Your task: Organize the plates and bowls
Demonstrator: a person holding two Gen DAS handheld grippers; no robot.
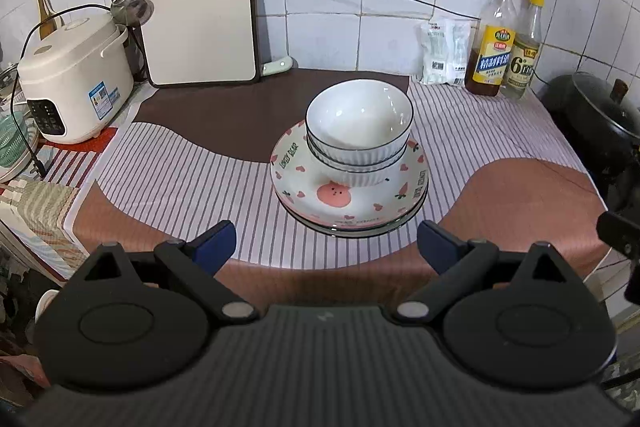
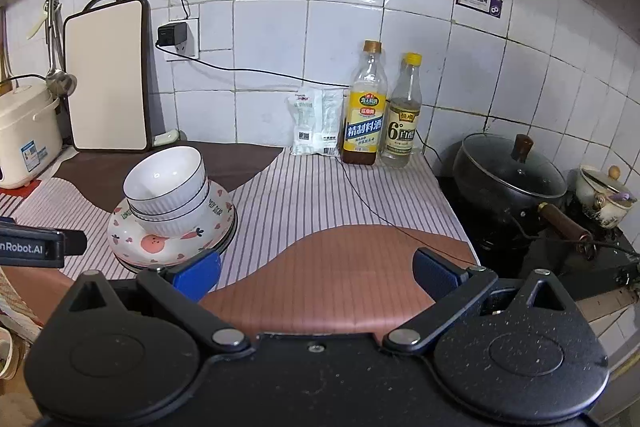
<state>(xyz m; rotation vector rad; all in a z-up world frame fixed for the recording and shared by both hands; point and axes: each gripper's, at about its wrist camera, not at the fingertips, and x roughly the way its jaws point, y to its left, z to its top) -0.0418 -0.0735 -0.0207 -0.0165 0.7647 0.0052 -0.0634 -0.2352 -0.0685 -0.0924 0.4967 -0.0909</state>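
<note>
The white ribbed ceramic bowls, nested on pink-patterned plates, stand mid-worktop toward the back edge. The left claw and right claw are both spread and empty. Grip the top bowl's rim and lift it straight up, I think.

Both wrist views face tiled wall, near counter edge – share bowl stack

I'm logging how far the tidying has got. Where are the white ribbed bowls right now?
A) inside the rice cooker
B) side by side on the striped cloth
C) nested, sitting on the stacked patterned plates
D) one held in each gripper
C: the white ribbed bowls sit nested on the patterned plates, while the left gripper and right gripper are open and empty.
</note>
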